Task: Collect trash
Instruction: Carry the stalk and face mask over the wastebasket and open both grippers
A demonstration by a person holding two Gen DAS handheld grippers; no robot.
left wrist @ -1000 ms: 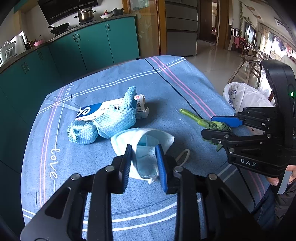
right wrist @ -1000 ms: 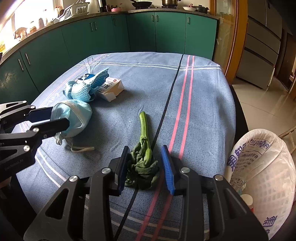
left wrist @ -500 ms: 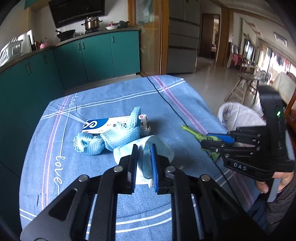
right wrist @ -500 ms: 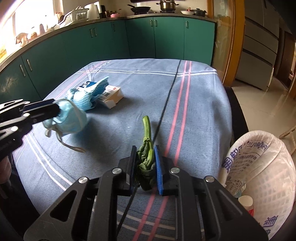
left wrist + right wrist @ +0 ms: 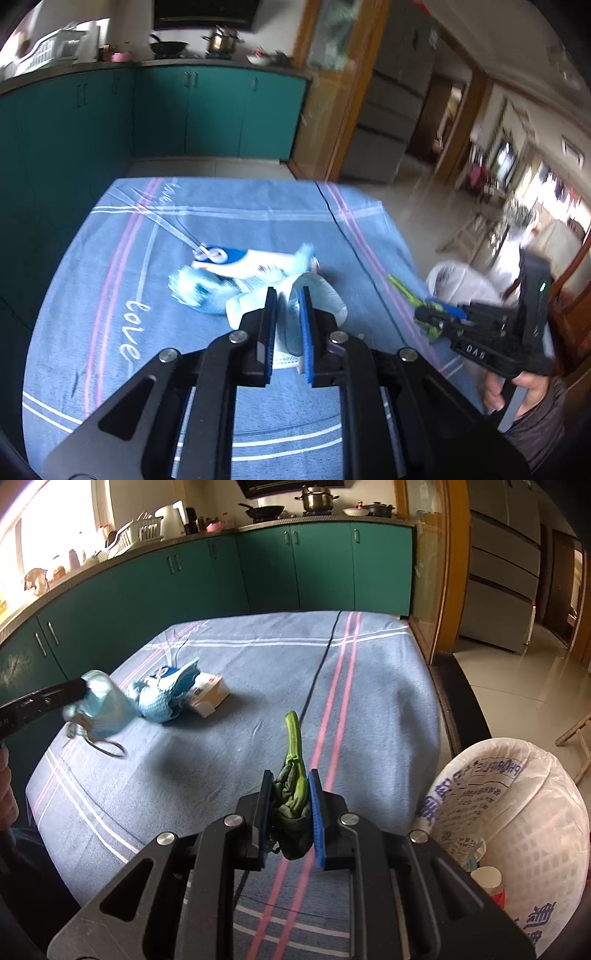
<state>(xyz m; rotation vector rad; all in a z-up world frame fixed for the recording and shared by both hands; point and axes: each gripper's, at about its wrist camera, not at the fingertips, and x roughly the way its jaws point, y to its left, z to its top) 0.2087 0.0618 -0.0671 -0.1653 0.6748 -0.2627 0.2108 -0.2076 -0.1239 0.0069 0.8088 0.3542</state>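
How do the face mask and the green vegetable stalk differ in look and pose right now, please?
The face mask is pale blue, soft and crumpled, with a loop dangling; the green vegetable stalk is dark and wilted at its leafy end, with a firm stem pointing away. The mask hangs clear of the tablecloth in the left gripper; the stalk juts forward from the right gripper. Both are clamped between shut jaws.

Left-wrist view motion-blurred — box (image 5: 236,260) print unreadable.
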